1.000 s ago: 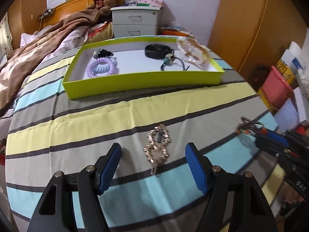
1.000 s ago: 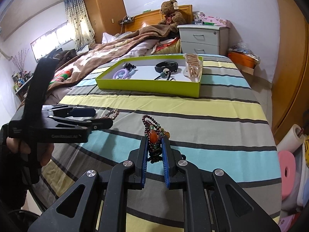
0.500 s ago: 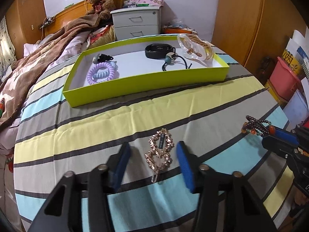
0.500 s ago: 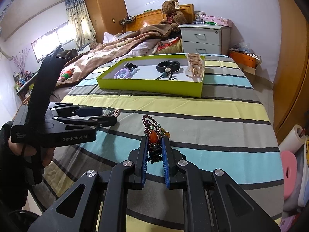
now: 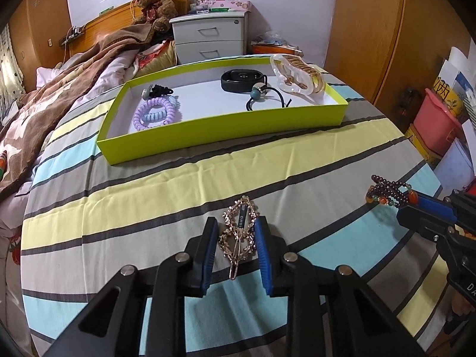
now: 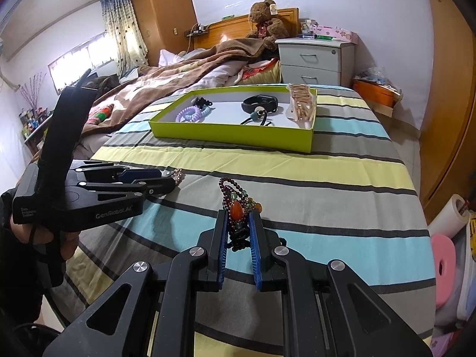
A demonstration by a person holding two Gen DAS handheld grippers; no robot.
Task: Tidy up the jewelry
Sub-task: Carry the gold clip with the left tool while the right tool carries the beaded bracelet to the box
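Note:
A rose-gold hair clip [image 5: 239,231] lies on the striped bedspread, and my left gripper [image 5: 236,226] is shut on it, blue pads touching both sides. The clip's tip shows in the right wrist view [image 6: 178,175] beside the left gripper [image 6: 166,180]. My right gripper [image 6: 237,218] is shut on a dark beaded bracelet [image 6: 235,205] with an orange stone, held just above the bed; it also shows in the left wrist view [image 5: 389,192]. A lime-green tray [image 5: 226,129] stands farther back with spiral hair ties [image 5: 156,113], a black band [image 5: 242,79], a hair tie [image 5: 261,96] and a clear hair claw [image 5: 297,73].
A brown blanket [image 5: 59,95] lies on the left of the bed. A white nightstand [image 5: 209,37] and a teddy bear [image 5: 153,1] stand behind the tray. Pink and other storage boxes [image 5: 435,125] stand on the floor at right, beside wooden wardrobe doors.
My left gripper's jaws have closed from wide open onto the hair clip. The right gripper keeps its hold on the bracelet and has barely moved.

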